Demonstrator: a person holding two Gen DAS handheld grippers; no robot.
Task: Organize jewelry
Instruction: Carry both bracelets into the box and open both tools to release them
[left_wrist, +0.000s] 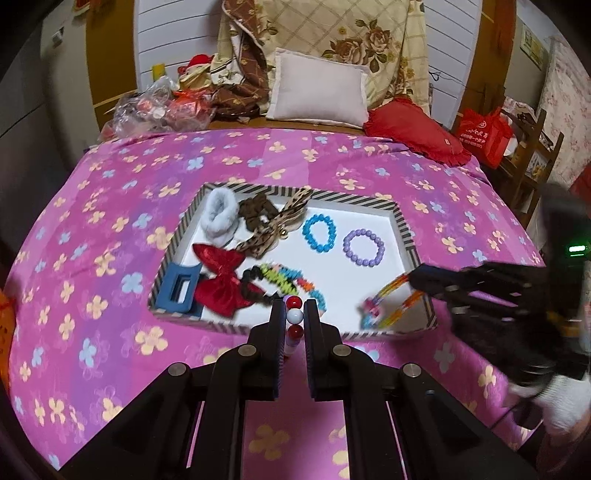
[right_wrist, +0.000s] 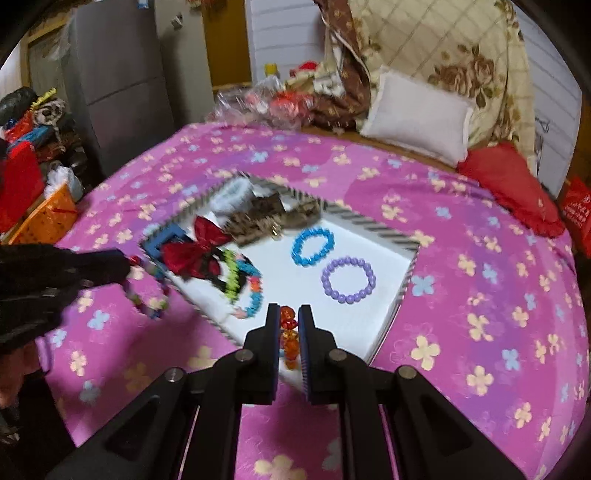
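Left gripper (left_wrist: 294, 314) clamped on red-and-white bead bracelet (left_wrist: 294, 314), right gripper (right_wrist: 289, 325) pinching orange faceted-bead bracelet (right_wrist: 289, 334), both at near edge of striped-rimmed white tray (left_wrist: 400, 218) crowded with blue bead bracelet (left_wrist: 318, 233), purple bead bracelet (left_wrist: 363, 247), red bow (left_wrist: 221, 278).

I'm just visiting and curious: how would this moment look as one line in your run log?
left gripper: shut on red-and-white bead bracelet | right gripper: shut on orange bead bracelet | striped tray: blue bracelet, purple bracelet inside

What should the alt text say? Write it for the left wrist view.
The left gripper pinches a red-and-white bead bracelet above a striped tray of hair accessories and bracelets on a pink flowered bedspread. The right gripper carries a multicoloured bracelet.
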